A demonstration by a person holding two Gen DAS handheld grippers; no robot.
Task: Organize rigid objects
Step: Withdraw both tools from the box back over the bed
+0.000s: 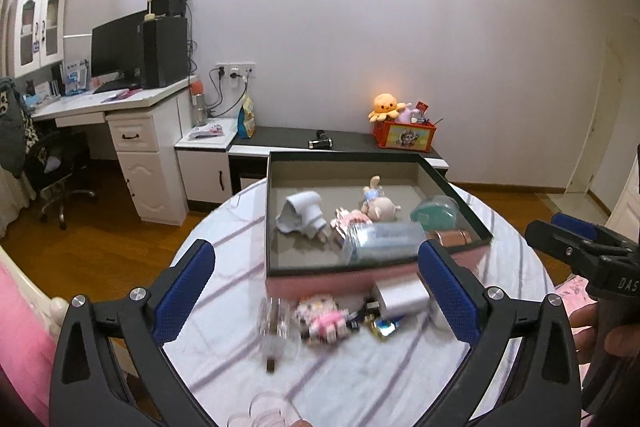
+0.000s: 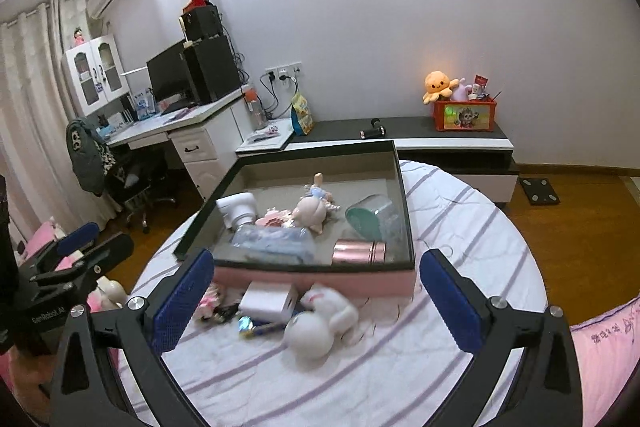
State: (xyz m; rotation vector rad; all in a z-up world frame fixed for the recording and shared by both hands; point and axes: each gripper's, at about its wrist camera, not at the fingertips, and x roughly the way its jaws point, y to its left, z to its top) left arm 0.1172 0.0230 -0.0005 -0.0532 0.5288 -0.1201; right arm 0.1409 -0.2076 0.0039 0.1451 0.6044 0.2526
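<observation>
While poised before the pink box (image 2: 316,281) on the table (image 2: 460,227), left gripper (image 1: 316,291) and right gripper (image 2: 316,301) spread wide, empty. Just before the box, a white rabbit figure (image 2: 320,327) and silver block (image 2: 270,301).

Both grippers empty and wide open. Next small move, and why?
Probably lower the right gripper onto the white rabbit figure lying on the table just in front of the pink box. It is the closest loose item between the fingers, still outside the box.

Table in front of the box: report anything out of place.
A white rabbit figure lies tipped on its side beside a small white box, outside the pink box. Both grippers are open, holding nothing.
</observation>
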